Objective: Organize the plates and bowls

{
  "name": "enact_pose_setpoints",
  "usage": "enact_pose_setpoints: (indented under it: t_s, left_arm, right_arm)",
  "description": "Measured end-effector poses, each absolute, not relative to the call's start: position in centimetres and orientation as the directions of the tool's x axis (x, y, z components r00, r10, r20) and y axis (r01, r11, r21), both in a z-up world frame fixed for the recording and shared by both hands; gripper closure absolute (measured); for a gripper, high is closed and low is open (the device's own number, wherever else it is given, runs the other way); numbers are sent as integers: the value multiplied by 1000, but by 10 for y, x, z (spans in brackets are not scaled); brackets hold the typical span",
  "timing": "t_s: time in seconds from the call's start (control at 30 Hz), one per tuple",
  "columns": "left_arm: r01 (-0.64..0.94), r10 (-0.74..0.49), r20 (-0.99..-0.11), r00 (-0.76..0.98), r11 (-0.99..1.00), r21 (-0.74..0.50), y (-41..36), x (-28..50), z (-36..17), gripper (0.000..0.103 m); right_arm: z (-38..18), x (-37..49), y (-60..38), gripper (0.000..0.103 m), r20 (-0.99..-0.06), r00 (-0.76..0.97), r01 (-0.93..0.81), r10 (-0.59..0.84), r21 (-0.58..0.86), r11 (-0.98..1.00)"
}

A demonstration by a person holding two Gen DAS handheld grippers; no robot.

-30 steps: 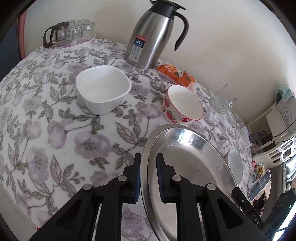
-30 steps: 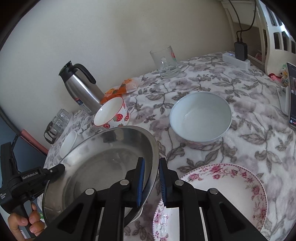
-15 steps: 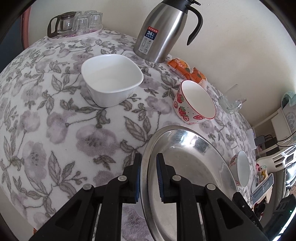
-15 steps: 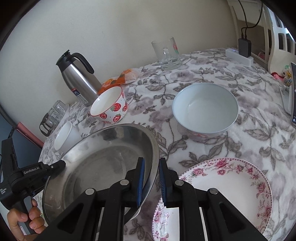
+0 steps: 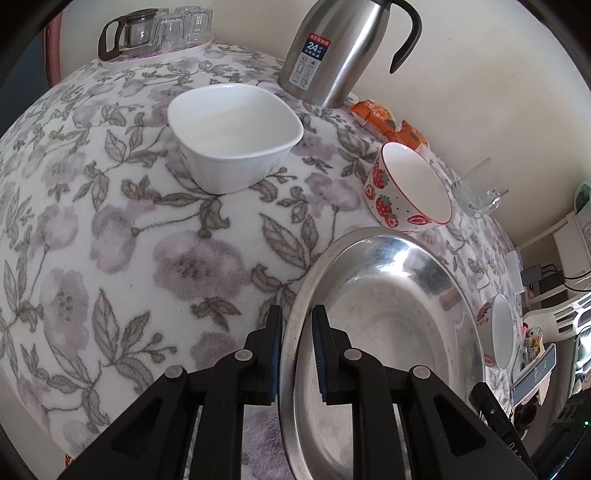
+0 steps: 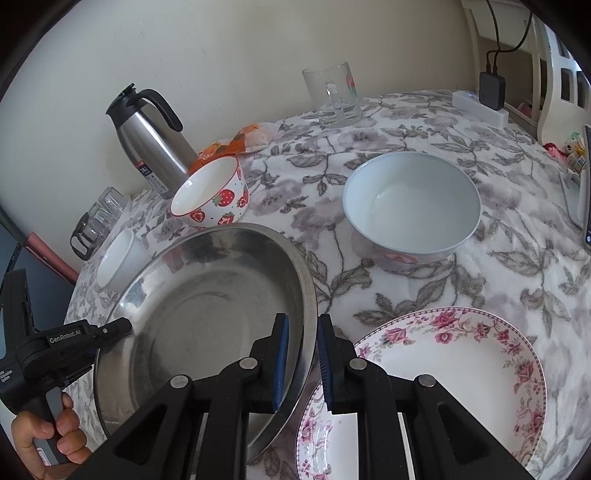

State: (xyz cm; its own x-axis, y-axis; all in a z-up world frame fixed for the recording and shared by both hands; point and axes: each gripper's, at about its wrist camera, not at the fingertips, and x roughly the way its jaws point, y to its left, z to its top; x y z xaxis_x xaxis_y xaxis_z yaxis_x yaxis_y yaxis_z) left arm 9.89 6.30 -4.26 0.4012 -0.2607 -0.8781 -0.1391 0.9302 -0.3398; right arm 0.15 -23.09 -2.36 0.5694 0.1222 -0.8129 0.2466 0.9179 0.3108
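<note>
A large steel basin [image 5: 391, 325] [image 6: 207, 314] hangs low over the flowered tablecloth, held by its rim from both sides. My left gripper [image 5: 297, 326] is shut on its left rim; in the right wrist view that same gripper [image 6: 110, 328] shows with a hand [image 6: 48, 435] on its handle. On the opposite rim my right gripper [image 6: 303, 328] is shut. Beyond the basin stand a white square bowl [image 5: 236, 136] [image 6: 118, 262], a strawberry bowl [image 5: 406, 188] [image 6: 210, 195] and a pale round bowl [image 6: 410, 206]. A rose-patterned plate [image 6: 443, 380] lies under the right gripper.
A steel thermos jug [image 5: 332, 48] [image 6: 151, 136] and an orange snack packet [image 5: 388, 122] stand by the wall. A tray of glasses [image 5: 159, 29] is at the far left corner, a glass mug [image 6: 332, 96] at the back, a power strip [image 6: 480, 107] at the far right.
The left gripper has sunk toward the table with the basin's rim, so the cloth and bowls look nearer. The right gripper has hardly moved. Both grips are unchanged.
</note>
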Motion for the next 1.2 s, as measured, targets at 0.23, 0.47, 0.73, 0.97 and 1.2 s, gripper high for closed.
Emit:
enact_pose_setpoints:
  t_s: [0.23, 0.47, 0.73, 0.97, 1.2]
  left_arm:
    - [-140, -264, -878, 400, 929, -344, 64, 99, -46, 87]
    - [-138, -274, -880, 387, 927, -350, 62, 102, -52, 85]
    - [-144, -276, -887, 370, 926, -349, 64, 105, -60, 81]
    - [-141, -254, -894, 368, 936, -324, 60, 106, -57, 81]
    - [-132, -243, -898, 367, 942, -308, 62, 105, -48, 76]
  right_arm:
    - [-27, 3, -229, 86, -819, 562, 250, 113, 298, 921]
    - [-27, 4, -230, 86, -819, 564, 255, 104, 293, 922]
    - [-29, 5, -229, 86, -822, 560, 259, 104, 292, 921]
    - [-24, 4, -231, 86, -820, 564, 274, 95, 294, 916]
    - [-17, 2, -231, 86, -811, 578, 273, 83, 288, 918]
